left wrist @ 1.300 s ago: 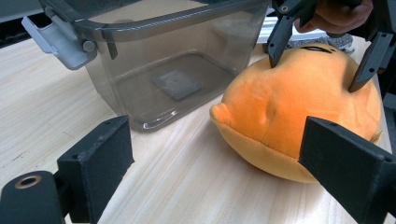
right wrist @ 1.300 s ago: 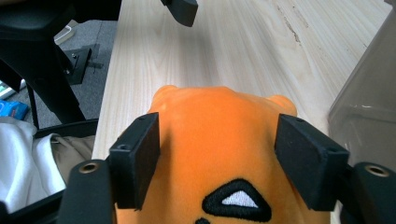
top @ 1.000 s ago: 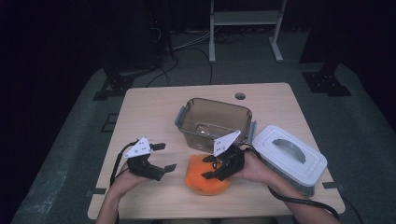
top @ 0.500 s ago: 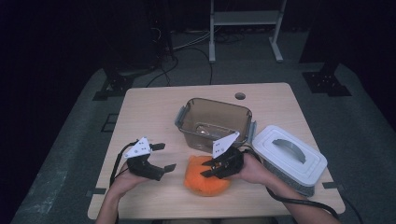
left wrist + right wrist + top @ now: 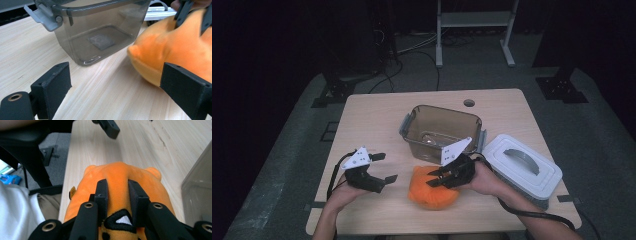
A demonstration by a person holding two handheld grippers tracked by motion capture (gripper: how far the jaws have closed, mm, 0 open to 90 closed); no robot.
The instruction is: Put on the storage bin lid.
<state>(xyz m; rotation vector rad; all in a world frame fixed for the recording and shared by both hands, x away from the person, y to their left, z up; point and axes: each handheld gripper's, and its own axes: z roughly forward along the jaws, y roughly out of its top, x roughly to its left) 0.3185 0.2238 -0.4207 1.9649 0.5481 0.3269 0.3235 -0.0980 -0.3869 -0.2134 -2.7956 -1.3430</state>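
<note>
An orange plush toy (image 5: 434,196) (image 5: 120,171) lies on the wooden table near its front edge. My right gripper (image 5: 435,179) (image 5: 117,192) comes at it from the right. Its jaws have just been closing and now pinch a fold of the toy's fabric between the pads. My left gripper (image 5: 385,167) (image 5: 120,82) rests to the left of the toy, open, with nothing between its jaws. In the left gripper view the plush toy (image 5: 172,50) sits just ahead on the right, apart from the jaws.
A clear brown plastic container (image 5: 412,119) (image 5: 100,30) with grey latches stands open just behind the toy. Its white lid with a grey handle (image 5: 522,167) lies to the right. The table's (image 5: 372,115) left and far parts are bare wood.
The right gripper's jaws have narrowed onto the top of the plush toy. Both hands stay about where they were.
</note>
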